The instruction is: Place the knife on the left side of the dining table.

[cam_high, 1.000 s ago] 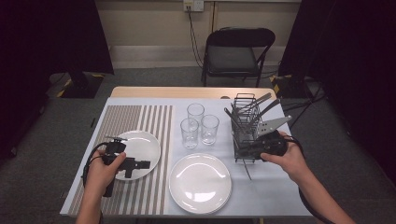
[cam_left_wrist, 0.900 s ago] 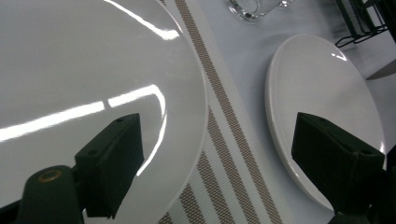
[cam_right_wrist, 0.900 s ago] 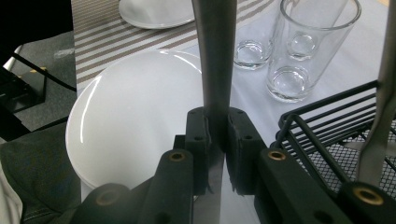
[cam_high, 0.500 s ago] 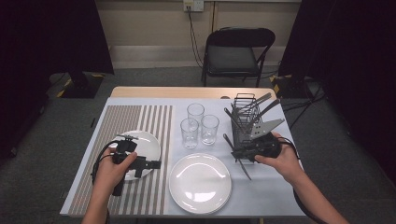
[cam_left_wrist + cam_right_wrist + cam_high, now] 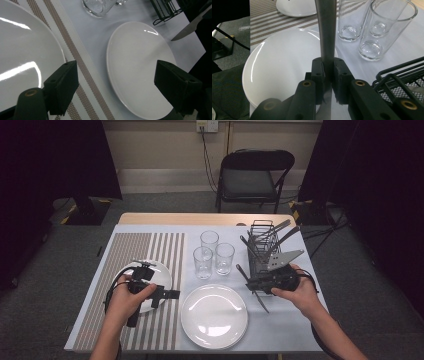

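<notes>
High view: the right gripper sits near the bench's right edge, just in front of the wire rack, its fingers clamped on a knife. The knife's blade points down beside the large plate at the front of the bench. The left gripper hovers over the striped mat, between the small plate and the large one, fingers spread wide with nothing between them. Three glasses stand behind the large plate.
</notes>
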